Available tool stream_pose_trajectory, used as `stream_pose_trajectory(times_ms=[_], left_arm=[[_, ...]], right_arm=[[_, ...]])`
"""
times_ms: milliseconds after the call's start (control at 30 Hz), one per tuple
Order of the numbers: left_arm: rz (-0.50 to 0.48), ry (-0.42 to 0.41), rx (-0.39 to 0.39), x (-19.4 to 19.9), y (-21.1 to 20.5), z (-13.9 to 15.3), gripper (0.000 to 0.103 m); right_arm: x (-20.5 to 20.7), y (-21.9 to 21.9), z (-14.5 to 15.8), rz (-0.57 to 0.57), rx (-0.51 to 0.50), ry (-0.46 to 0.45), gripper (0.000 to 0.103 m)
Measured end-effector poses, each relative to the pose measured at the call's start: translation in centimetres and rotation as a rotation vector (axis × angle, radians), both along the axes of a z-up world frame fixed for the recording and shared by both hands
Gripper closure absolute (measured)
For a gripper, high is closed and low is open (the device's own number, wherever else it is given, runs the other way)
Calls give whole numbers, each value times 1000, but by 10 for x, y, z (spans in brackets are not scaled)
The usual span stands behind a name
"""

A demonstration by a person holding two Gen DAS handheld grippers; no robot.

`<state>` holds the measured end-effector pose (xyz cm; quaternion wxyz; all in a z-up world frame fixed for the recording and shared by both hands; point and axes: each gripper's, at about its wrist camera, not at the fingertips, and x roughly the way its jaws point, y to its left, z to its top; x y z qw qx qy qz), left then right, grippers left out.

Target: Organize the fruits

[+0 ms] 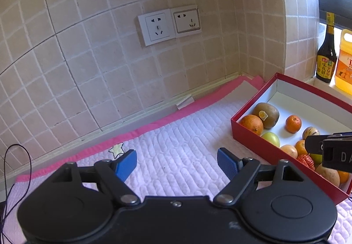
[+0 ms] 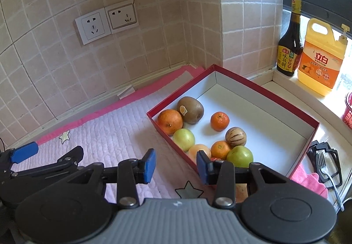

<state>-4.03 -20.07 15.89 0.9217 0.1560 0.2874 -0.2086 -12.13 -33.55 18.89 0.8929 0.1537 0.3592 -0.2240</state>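
Note:
A red box (image 2: 259, 87) with a white inside lies on the pink quilted mat (image 2: 114, 134). It holds several fruits: a kiwi (image 2: 191, 109), oranges (image 2: 169, 121), a mandarin (image 2: 219, 121), green apples (image 2: 184, 139), a striped melon (image 2: 235, 136). The box also shows in the left wrist view (image 1: 248, 138) at the right. My right gripper (image 2: 176, 165) is open and empty, over the box's near left wall. My left gripper (image 1: 177, 163) is open and empty above the mat, left of the box.
A tiled wall with two sockets (image 2: 105, 21) stands behind. A dark sauce bottle (image 2: 289, 45) and a yellow detergent jug (image 2: 319, 61) stand on the window sill. A fork (image 2: 327, 175) on black trivets and a pink cloth (image 2: 308, 180) lie right of the box.

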Motion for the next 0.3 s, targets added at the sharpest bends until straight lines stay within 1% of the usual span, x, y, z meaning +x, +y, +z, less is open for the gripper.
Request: stream_pose_trajectory(times_ms=[133,233,300], left_arm=[[-19,10,-12,-1,-3,-1,7],[-1,-5,-54,-1,-1,-2,7],[6,18,-67,3,0,-4,7]], right_arm=[[1,0,-1,3,-10,8,59],[2,0,-1,1,-19,10,57],[2,-1,-1,-5,-24,10,56]])
